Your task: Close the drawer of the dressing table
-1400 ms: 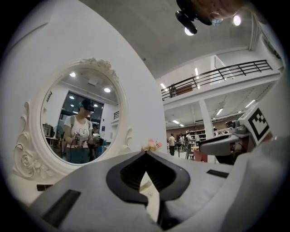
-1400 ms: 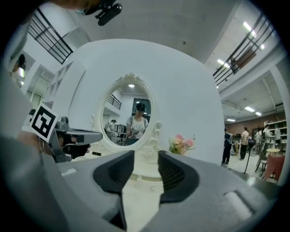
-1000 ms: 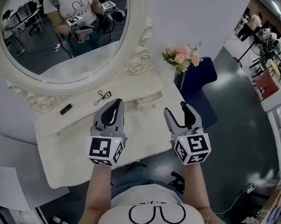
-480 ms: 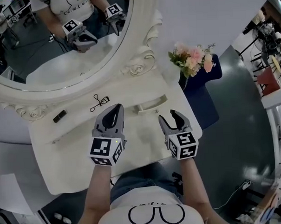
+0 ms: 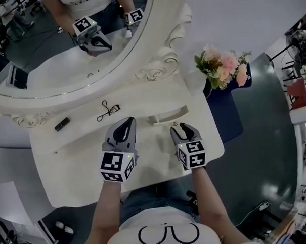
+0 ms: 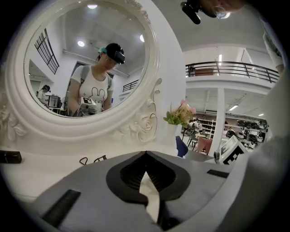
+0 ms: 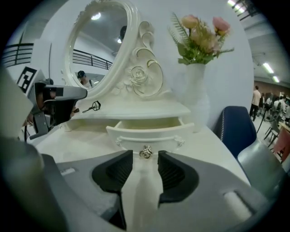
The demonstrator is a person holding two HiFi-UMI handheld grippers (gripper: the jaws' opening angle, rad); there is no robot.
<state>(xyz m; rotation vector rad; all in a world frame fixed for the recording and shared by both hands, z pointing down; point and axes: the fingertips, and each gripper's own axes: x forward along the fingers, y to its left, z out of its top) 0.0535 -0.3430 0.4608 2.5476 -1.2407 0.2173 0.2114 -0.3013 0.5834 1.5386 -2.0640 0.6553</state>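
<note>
**Drawer stands open, right jaws lined up on its knob**

The drawer [image 7: 149, 130] is pulled out toward the person from under the low shelf [image 7: 136, 110] at the foot of the mirror [image 5: 63, 42]. It sits on the right half of the dressing table [image 5: 64, 173]. Its front panel faces the right gripper view squarely, with a small metal knob [image 7: 145, 152] at its middle.

The right gripper [image 5: 182, 129] hangs over the white surface just in front of the drawer, tilted downward and pointing at the panel. Its jaws are partly open and have just been closing. The knob shows in the gap at their tips, with white visible on either side of it, so the pads are not pressing on it. I cannot tell whether the tips reach the panel.

The left gripper [image 5: 125, 126] is over the surface to the left of the drawer and points toward the mirror. Its jaws meet at the tips, and nothing is between them.

On the shelf to the left lie an eyelash curler [image 5: 108, 110] and, farther left, a small dark object [image 5: 62, 124]. At the right end of the surface a white vase [image 7: 197, 97] holds pink flowers [image 5: 224, 65]. A blue chair [image 5: 233, 110] is beside that corner. The mirror reflects the person [image 6: 97, 86] holding both grippers.
</note>
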